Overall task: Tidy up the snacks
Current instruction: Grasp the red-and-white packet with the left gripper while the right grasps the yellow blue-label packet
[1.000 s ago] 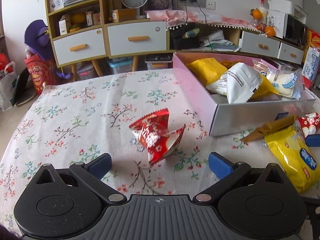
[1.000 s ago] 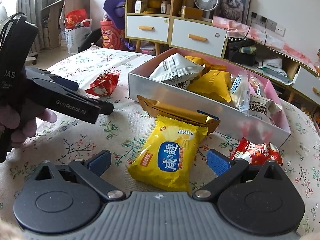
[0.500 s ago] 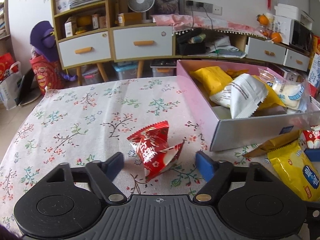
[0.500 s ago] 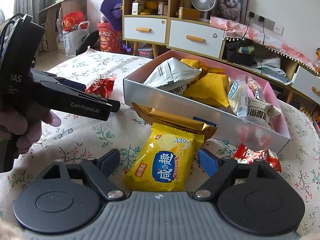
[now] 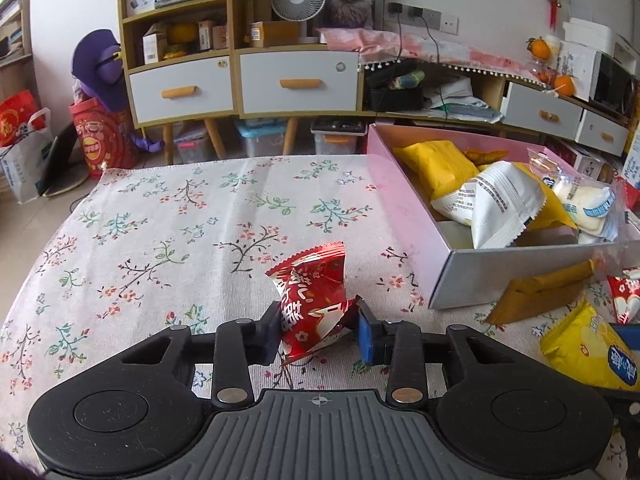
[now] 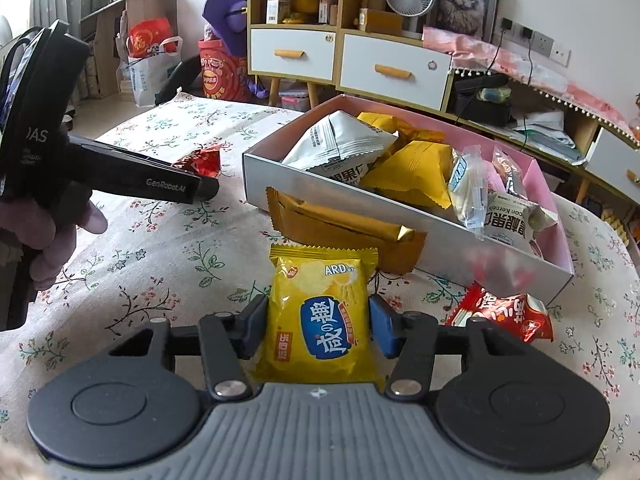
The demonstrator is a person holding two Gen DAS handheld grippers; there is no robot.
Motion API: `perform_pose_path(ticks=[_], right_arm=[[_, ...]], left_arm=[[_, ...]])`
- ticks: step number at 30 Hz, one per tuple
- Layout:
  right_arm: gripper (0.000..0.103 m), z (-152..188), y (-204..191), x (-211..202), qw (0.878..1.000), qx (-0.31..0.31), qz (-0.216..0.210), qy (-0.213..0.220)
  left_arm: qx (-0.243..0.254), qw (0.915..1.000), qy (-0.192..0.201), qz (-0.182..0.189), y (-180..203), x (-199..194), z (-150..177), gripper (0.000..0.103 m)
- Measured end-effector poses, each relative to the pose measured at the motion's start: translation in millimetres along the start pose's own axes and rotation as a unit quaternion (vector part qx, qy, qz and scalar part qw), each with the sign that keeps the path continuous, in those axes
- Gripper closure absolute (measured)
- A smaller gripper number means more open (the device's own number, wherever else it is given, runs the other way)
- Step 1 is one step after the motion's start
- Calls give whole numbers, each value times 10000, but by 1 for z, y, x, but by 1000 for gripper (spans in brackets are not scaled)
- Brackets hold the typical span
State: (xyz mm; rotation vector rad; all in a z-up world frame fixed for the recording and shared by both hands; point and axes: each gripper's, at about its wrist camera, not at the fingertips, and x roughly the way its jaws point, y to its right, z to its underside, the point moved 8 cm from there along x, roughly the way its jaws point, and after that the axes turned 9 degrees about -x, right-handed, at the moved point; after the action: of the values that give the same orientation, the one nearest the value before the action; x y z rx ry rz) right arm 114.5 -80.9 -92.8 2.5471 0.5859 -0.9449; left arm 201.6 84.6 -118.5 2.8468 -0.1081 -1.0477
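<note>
On the flowered tablecloth, a crinkled red snack packet (image 5: 312, 292) stands between the pads of my left gripper (image 5: 320, 332). Its jaws are closing and both pads touch the packet. From the right wrist view, that gripper (image 6: 200, 188) shows at the left in a person's hand. My right gripper (image 6: 318, 328) is closing too, its pads against the sides of a yellow snack packet (image 6: 320, 292) lying flat. The pink-lined box (image 6: 360, 204) behind it holds several white and yellow packets.
A gold packet (image 6: 340, 228) leans against the box's front wall. Another red packet (image 6: 504, 312) lies to the right of the yellow one. Cabinets with drawers (image 5: 300, 84), a fan and bags stand beyond the table's far edge. Bare cloth (image 5: 160, 220) spreads to the left.
Both grippers went from wide open to closed around their packets. The left pads now pinch the red packet, the right pads meet the yellow one. Neither hand shifted much.
</note>
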Motion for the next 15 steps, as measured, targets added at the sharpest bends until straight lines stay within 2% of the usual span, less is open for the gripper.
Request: perform_pose_path(ticks=[15], right_arm=[[55,0,7,-15,9999,-53,-116,86]], left_arm=[[-11,9996,-137,228,-2,-18,3,69]])
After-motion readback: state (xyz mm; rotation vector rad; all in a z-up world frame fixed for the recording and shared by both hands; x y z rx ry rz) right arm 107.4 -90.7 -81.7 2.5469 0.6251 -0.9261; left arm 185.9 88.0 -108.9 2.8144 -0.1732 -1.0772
